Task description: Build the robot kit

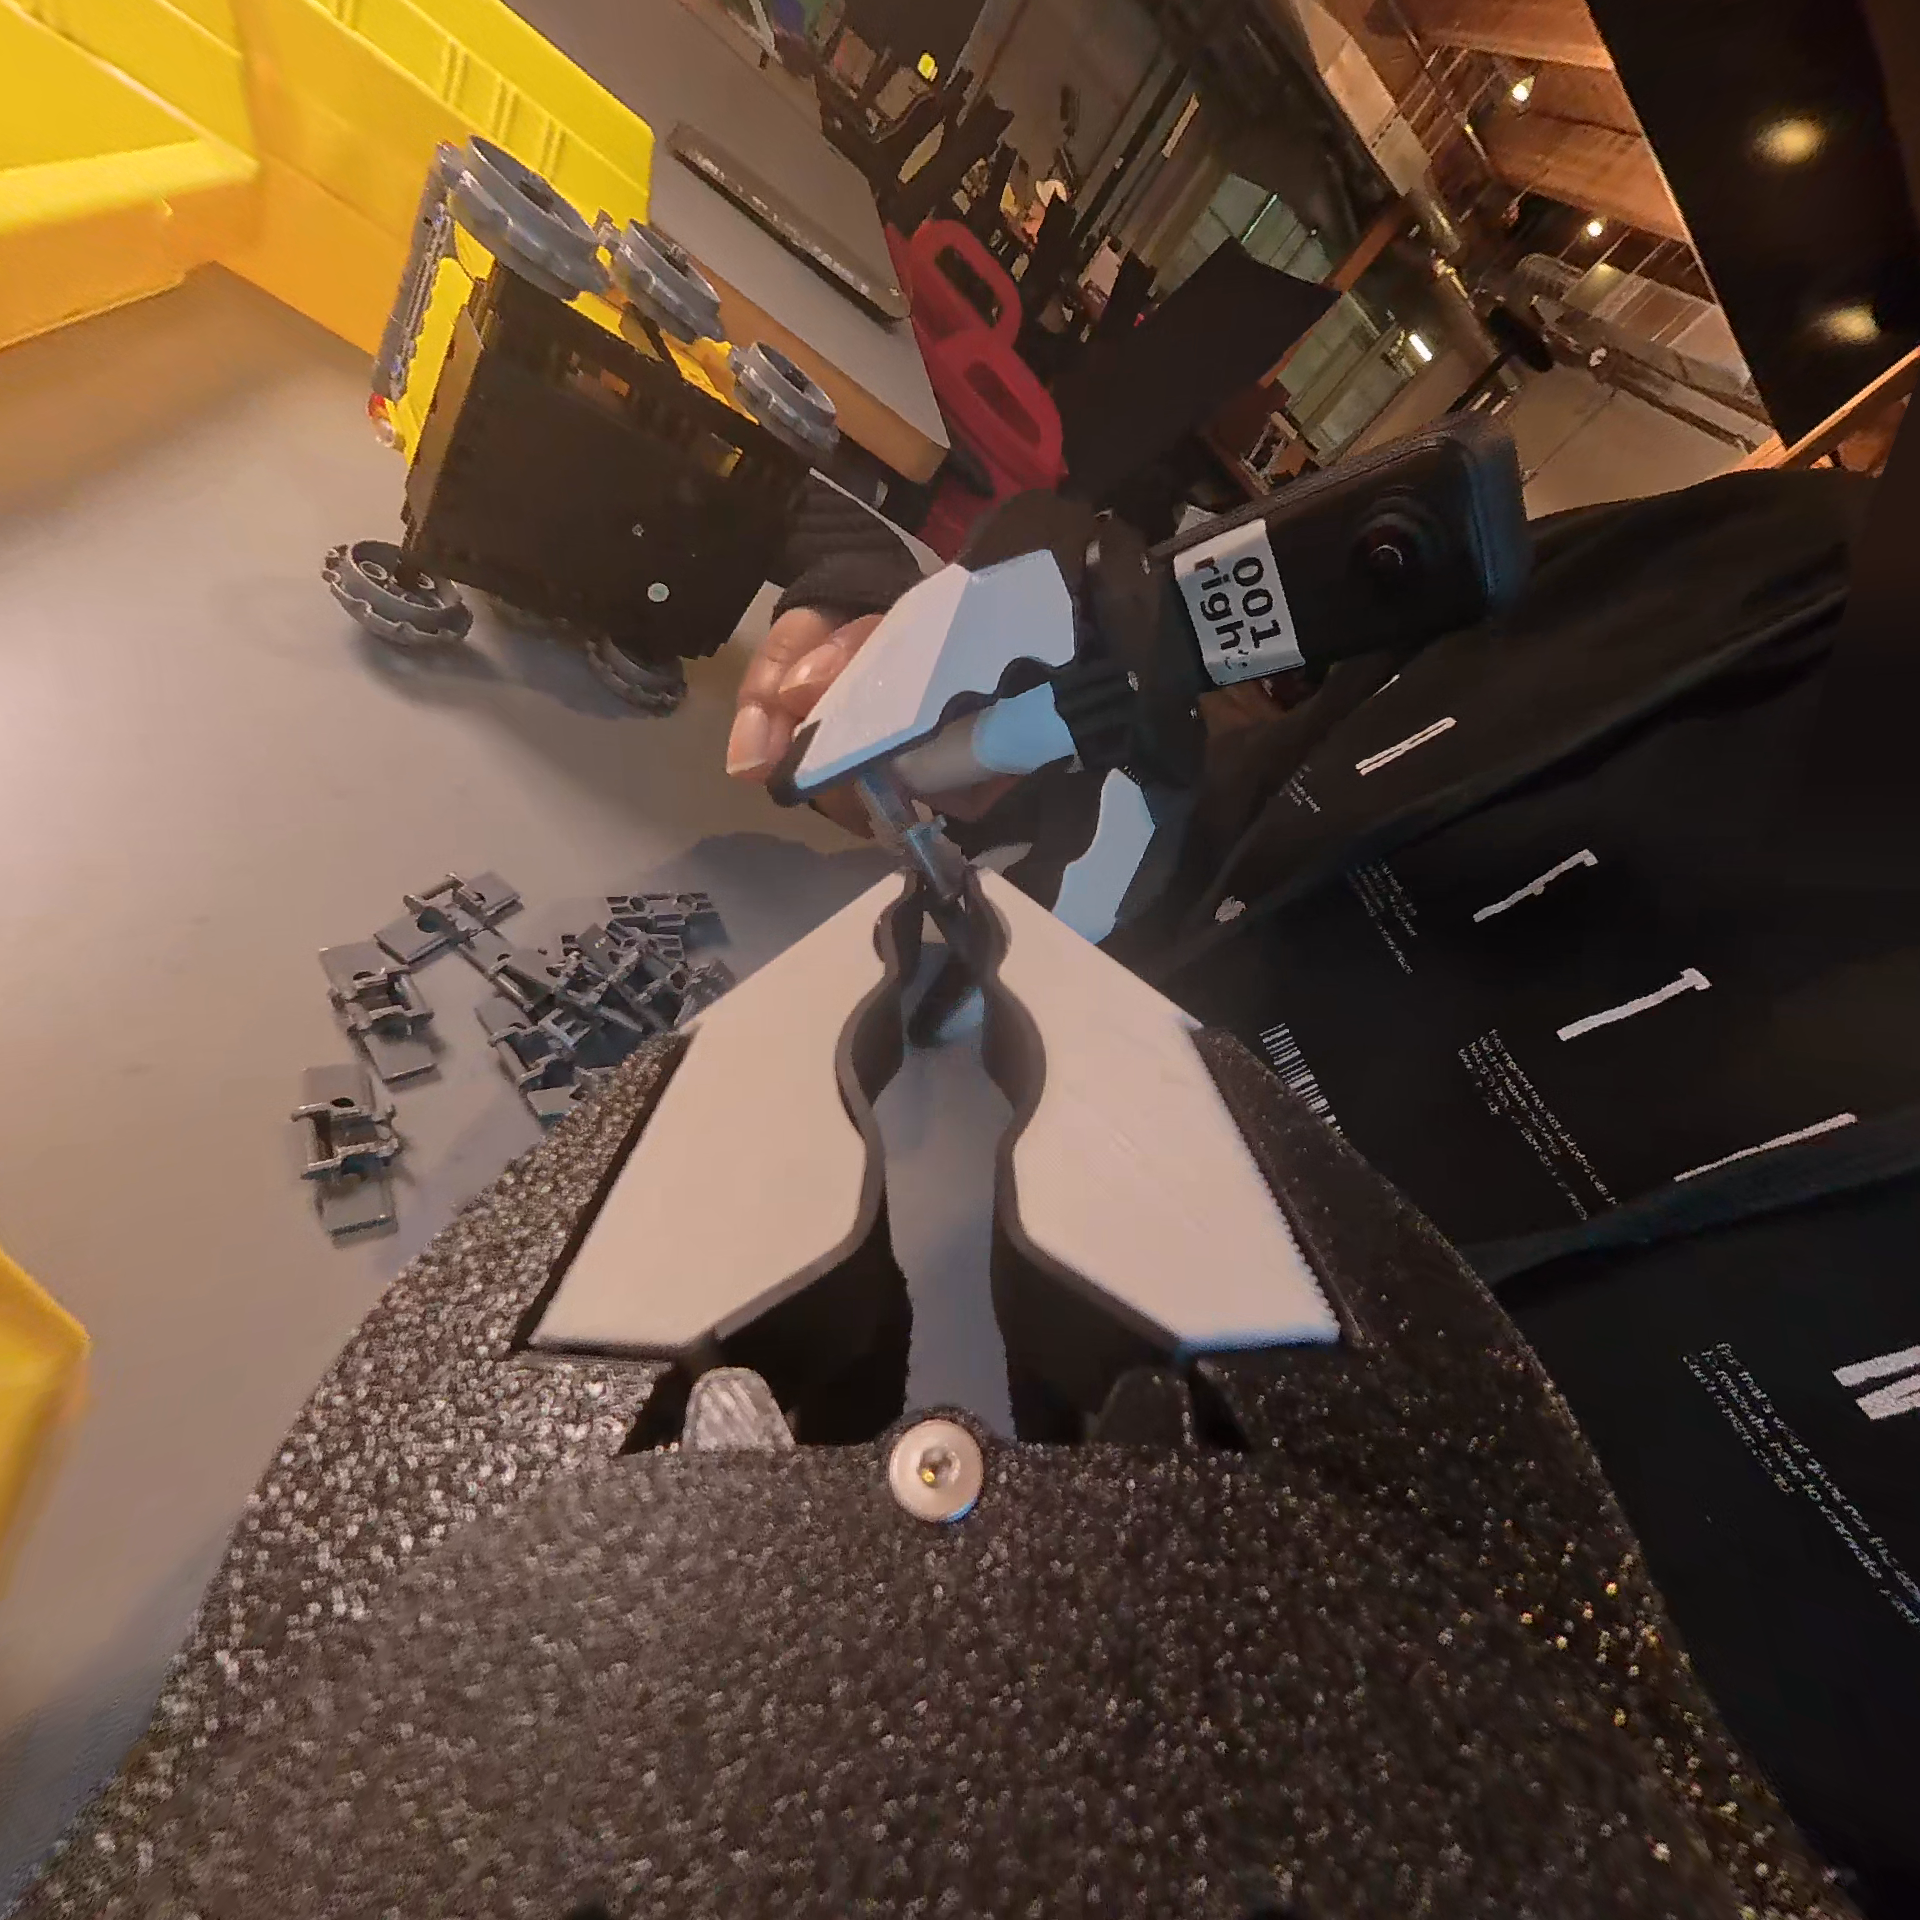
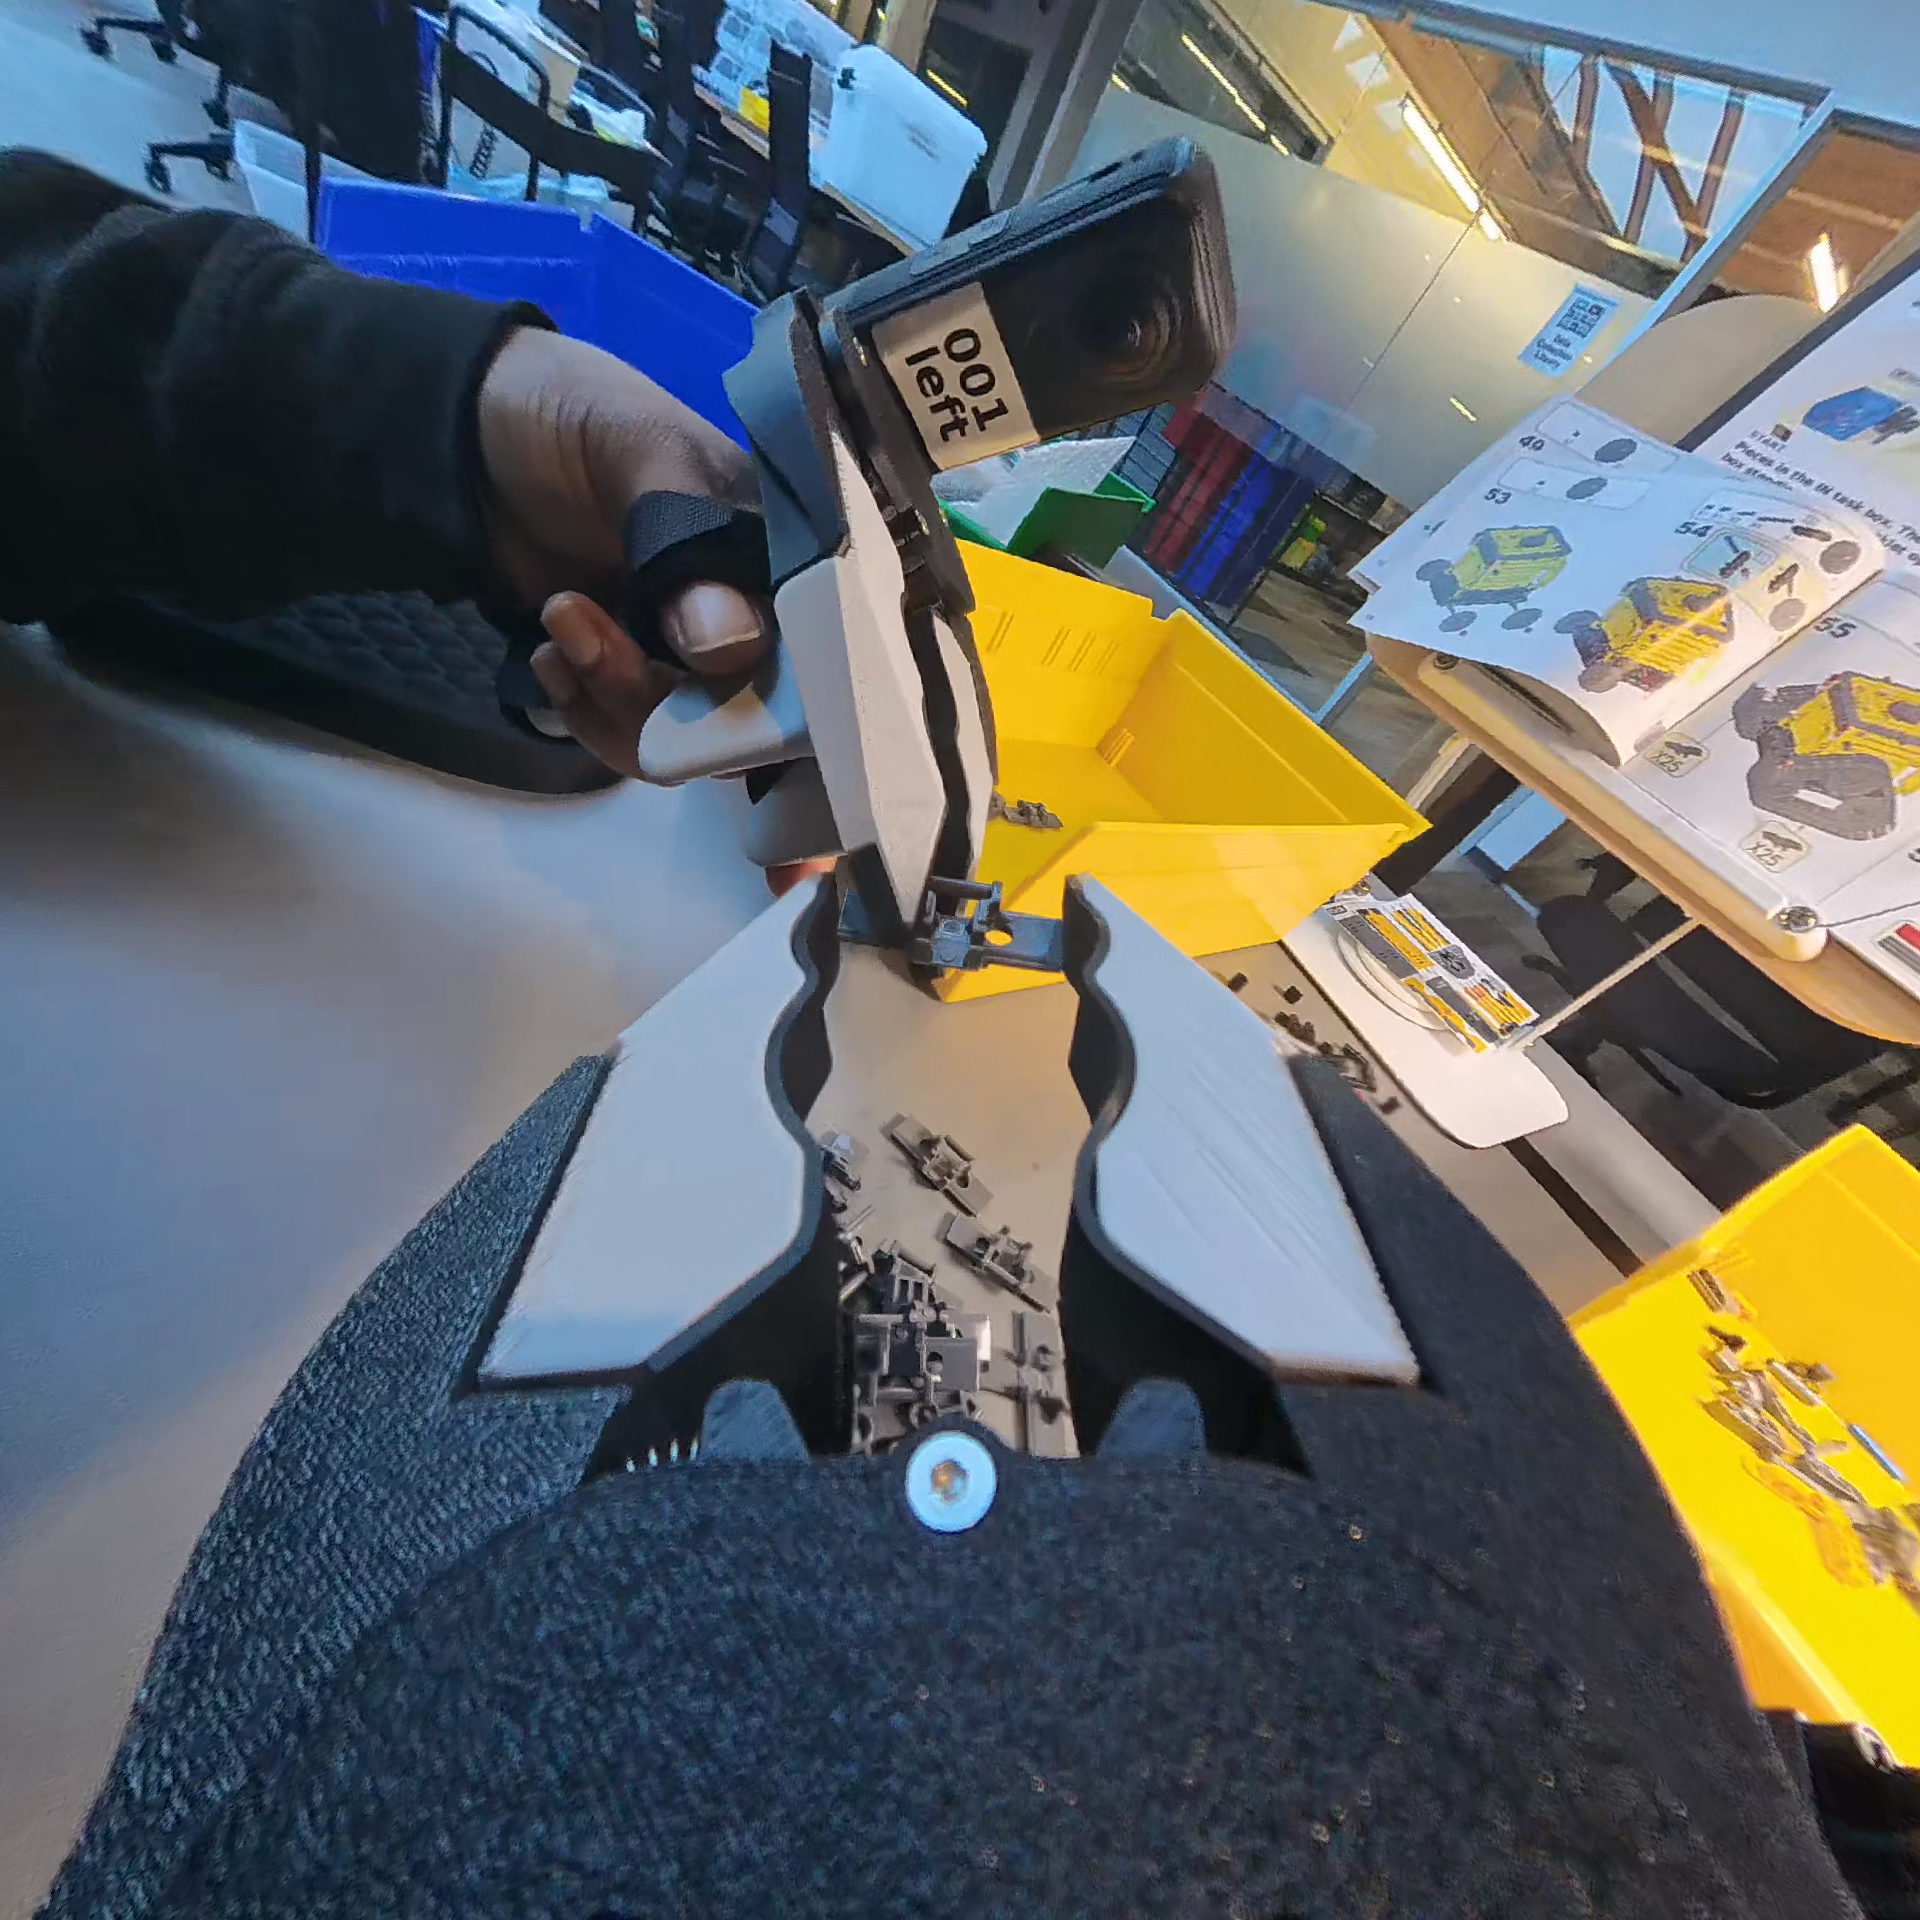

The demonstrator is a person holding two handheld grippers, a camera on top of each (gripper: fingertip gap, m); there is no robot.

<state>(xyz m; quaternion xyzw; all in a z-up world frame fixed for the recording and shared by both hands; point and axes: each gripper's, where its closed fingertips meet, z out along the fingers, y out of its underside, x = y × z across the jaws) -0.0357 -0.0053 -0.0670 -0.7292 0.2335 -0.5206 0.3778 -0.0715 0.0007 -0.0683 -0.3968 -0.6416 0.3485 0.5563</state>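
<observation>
A: Left wrist view first: what sits on the grey bench [image 1: 187,831]?

B: Yellow plastic bins [image 1: 312,135], then a black-and-yellow brick-built vehicle with grey wheels [image 1: 582,457], then a heap of small dark grey track links [image 1: 520,997].

A: And the claws?

B: The left claw [image 1: 940,935] is pressed together, pinching a dark grey link piece [image 2: 961,930]. The right claw [image 2: 945,940] is spread around that same piece, its tips either side.
</observation>
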